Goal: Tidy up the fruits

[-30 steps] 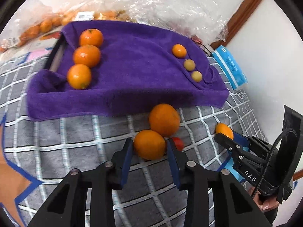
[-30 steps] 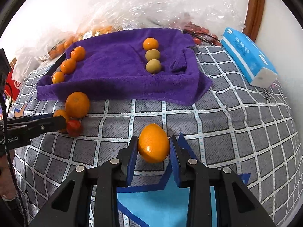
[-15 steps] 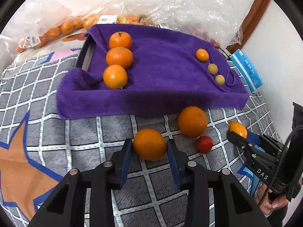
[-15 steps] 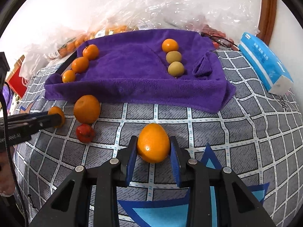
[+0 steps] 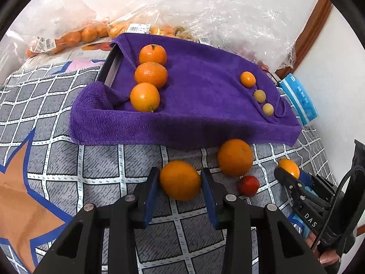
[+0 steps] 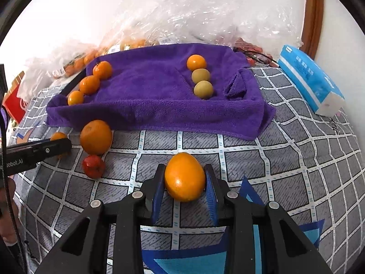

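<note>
Between right tool (image 6: pixel 184 178), orange (image 6: pixel 184 177) upright

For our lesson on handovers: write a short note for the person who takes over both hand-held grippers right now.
Left hand-held gripper: shut on an orange, near the checked cloth.
Right hand-held gripper: shut on another orange.
Done: on the purple towel, three oranges lined up at its left, three small fruits lined up at its right.
Left: place both held oranges; then the loose orange and the small red fruit, both lying on the cloth in front of the towel.
</note>
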The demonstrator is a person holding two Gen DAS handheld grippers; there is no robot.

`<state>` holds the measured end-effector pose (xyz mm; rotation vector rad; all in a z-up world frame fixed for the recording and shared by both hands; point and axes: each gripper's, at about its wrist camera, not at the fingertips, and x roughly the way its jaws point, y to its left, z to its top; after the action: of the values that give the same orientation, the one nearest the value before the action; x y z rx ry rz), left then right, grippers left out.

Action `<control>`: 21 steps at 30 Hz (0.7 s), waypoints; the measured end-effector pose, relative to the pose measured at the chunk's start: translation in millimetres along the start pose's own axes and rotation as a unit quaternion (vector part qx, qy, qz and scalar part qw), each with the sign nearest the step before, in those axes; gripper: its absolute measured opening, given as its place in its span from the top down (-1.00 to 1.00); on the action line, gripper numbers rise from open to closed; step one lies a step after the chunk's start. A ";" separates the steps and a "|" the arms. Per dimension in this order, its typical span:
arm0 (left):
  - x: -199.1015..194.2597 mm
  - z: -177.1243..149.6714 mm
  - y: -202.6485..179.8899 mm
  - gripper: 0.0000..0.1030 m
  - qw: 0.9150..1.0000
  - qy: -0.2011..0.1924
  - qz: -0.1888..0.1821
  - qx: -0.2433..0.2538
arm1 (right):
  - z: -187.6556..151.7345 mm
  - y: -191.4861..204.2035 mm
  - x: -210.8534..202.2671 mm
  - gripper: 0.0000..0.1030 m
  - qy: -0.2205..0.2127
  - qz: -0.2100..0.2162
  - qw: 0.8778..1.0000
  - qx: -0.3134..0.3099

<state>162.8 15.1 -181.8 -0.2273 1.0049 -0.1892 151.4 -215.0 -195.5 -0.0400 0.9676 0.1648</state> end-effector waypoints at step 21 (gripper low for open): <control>-53.3 -4.6 -15.2 0.34 1.000 -0.017 -0.016 0.006 | 18.2 2.6 -55.7 0.36 -0.031 -0.001 0.999 0.017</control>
<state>130.2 13.9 -136.8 -0.2351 0.9666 -0.2193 134.9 -217.2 -139.3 -0.0051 0.9087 0.1463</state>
